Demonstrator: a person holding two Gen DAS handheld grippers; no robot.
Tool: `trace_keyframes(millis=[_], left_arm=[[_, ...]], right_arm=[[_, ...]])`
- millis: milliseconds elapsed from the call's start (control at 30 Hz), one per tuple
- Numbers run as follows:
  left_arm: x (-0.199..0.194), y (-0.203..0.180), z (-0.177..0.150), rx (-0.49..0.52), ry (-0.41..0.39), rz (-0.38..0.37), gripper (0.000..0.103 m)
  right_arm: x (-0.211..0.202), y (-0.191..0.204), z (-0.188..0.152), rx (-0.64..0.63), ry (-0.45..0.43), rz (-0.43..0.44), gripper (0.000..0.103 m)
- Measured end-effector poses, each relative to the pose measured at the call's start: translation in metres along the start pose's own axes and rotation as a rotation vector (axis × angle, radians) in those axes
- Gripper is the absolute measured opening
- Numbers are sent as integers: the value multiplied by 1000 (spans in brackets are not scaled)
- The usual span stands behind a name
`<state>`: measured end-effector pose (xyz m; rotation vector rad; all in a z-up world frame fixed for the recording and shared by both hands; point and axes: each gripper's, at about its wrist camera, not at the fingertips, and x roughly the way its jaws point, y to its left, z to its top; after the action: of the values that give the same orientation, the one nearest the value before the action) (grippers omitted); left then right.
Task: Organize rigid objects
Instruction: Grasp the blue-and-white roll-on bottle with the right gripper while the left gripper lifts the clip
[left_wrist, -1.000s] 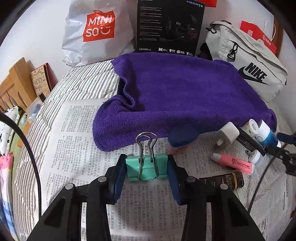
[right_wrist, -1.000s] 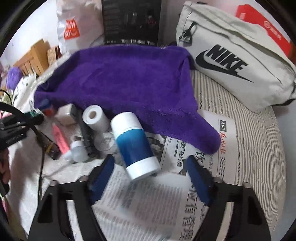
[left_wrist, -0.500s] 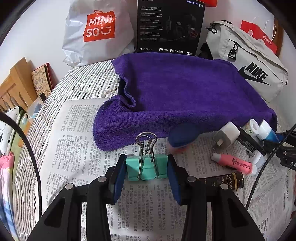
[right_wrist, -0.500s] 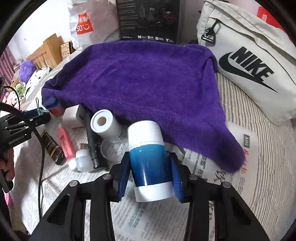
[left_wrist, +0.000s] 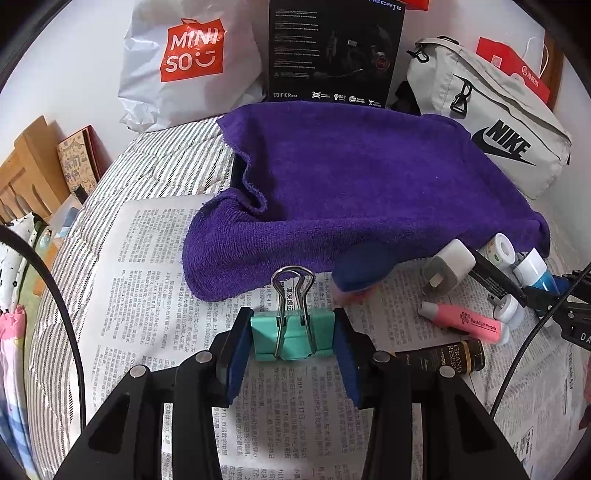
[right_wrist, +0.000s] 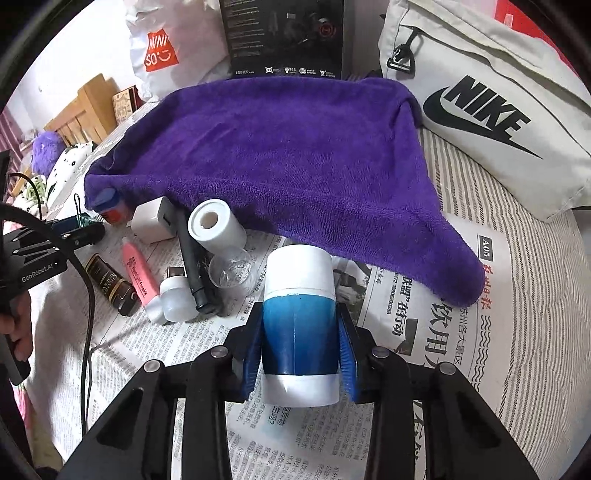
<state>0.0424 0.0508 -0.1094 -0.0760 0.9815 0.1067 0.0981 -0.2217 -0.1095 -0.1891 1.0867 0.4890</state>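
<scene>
1. The left gripper (left_wrist: 291, 341) is holding a mint-green metal binder clip (left_wrist: 290, 338) by its sides, jaws narrow and pads pressing on it, above the printed newspaper (left_wrist: 147, 295) spread on the striped bed (left_wrist: 162, 166)
2. The right gripper (right_wrist: 301, 349) is clamping a blue plastic bottle with white ends (right_wrist: 300, 325); its jaws have just been closing on it and are now gripping its blue middle, above the newspaper
3. A purple terry towel (right_wrist: 280, 155) is lying across the bed beyond both grippers
4. Beside the bottle, a white roll (right_wrist: 216, 229), a white plug adapter (right_wrist: 151, 219), a pink highlighter (right_wrist: 138, 280), a black pen (right_wrist: 192, 269) and a dark brown tube (right_wrist: 110, 284) are lying clustered at the towel's edge
</scene>
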Motion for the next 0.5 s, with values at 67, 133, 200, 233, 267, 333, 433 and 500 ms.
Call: trace_keyframes(millis=[67, 133, 200, 233, 267, 333, 433, 500], left_arm=[[-1, 3, 0, -10, 9, -16, 40], [-4, 8, -2, -24, 21, -32, 40], [-9, 13, -5, -41, 28, -51, 40], [-11, 15, -7, -46, 32, -58, 40], [-12, 17, -9, -51, 33, -59, 40], [-16, 21, -12, -61, 36, -63, 40], [-22, 26, -15, -79, 32, -75, 40], [-27, 27, -15, -83, 29, -82, 40]], right_arm=[[-4, -1, -1, 12, 3, 16, 36], [-11, -3, -4, 20, -6, 19, 36], [-19, -6, -8, 36, -15, 21, 36], [-22, -7, -9, 45, -16, 22, 36], [-25, -9, -10, 53, -17, 24, 36], [-31, -11, -11, 65, -23, 29, 36], [-40, -12, -10, 67, -29, 30, 36], [-44, -12, -9, 68, -36, 26, 36]])
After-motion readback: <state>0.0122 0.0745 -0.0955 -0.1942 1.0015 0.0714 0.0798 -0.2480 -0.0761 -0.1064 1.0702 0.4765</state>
